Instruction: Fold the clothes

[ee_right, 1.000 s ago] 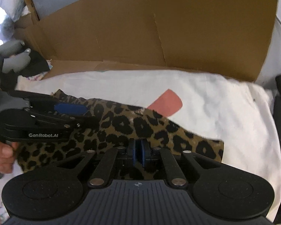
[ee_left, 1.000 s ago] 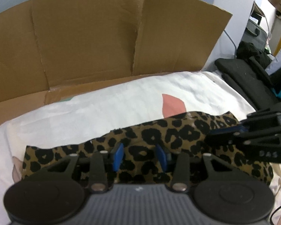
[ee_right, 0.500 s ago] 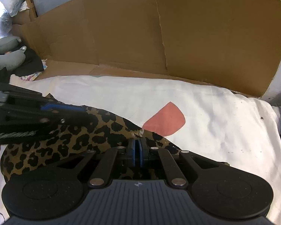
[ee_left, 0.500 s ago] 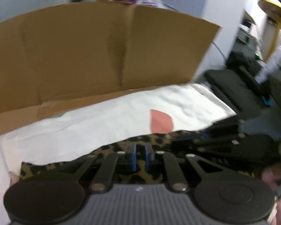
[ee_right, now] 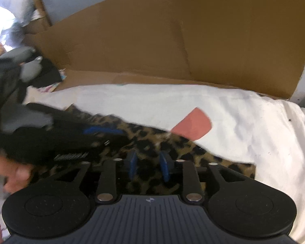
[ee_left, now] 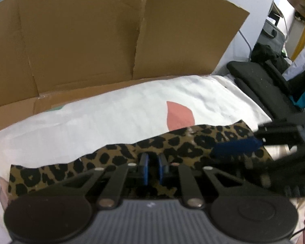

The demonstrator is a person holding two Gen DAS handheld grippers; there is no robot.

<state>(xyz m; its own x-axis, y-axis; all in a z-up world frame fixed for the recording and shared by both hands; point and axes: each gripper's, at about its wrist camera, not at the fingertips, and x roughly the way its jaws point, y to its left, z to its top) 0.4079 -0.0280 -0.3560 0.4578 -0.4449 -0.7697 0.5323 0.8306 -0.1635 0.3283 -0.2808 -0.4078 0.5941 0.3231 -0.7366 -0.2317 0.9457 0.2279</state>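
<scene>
Leopard-print garment [ee_left: 172,148] is laid flat as a long folded strip across the near part of the white sheet [ee_left: 116,118], with one edge just over a pink patch [ee_left: 179,116] printed on the sheet.

Left tool [ee_left: 152,169] is positioned over the near edge of the strip. Its blue pads are nearly together with a narrow gap; whether cloth is pinched between them cannot be told.

Right tool [ee_right: 148,167] is seen opening. Its pads stand apart above the leopard cloth and nothing is gripped.

In the right wrist view the left tool is blurred, with a hand [ee_right: 14,172] wrapped around it.

A brown cardboard panel [ee_left: 103,40] is propped upright behind the sheet.
</scene>
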